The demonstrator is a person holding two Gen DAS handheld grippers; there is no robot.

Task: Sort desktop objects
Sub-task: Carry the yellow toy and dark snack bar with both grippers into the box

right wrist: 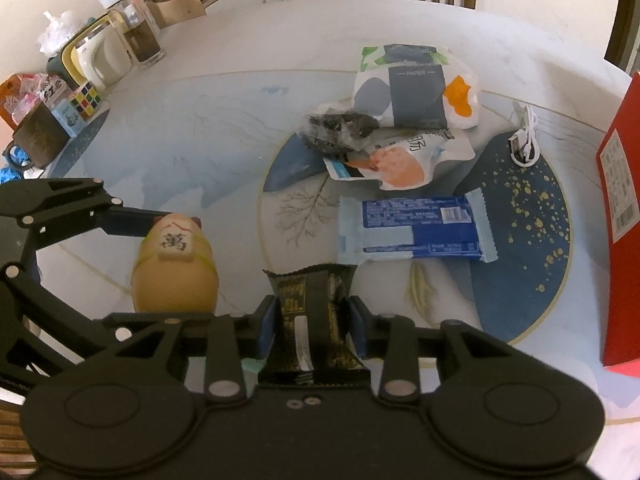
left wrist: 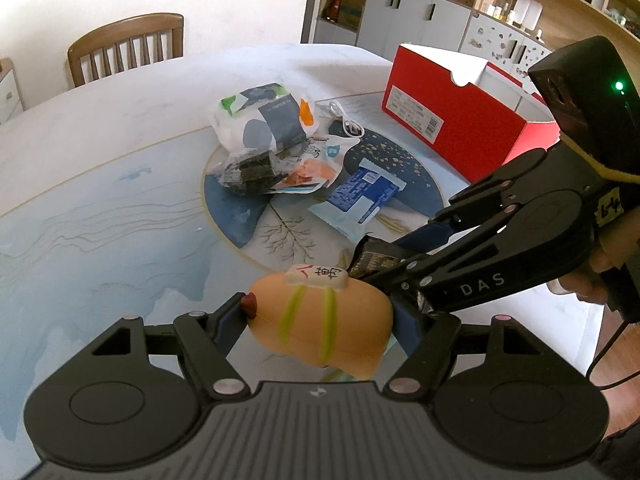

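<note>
My left gripper [left wrist: 322, 320] is shut on a tan squishy toy [left wrist: 320, 320] that has green straps and a white mahjong tile on top. The same toy [right wrist: 176, 268] shows at the lower left of the right wrist view, low over the table. My right gripper [right wrist: 313, 320] is shut on a black snack packet [right wrist: 312, 304] with gold print, which stands up between the blue pads. In the left wrist view this black packet [left wrist: 372, 260] sits just right of the toy, with the right gripper [left wrist: 384, 276] reaching in from the right.
Mid-table lie a blue wrapper [right wrist: 416, 228], an orange-and-white pouch [right wrist: 400, 160], a dark seaweed pack [right wrist: 336, 128], a tissue pack [right wrist: 416, 88] and a white cable [right wrist: 524, 140]. A red shoebox [left wrist: 452, 120] stands open at right. A Rubik's cube [right wrist: 83, 100] and jar [right wrist: 132, 28] crowd the far left.
</note>
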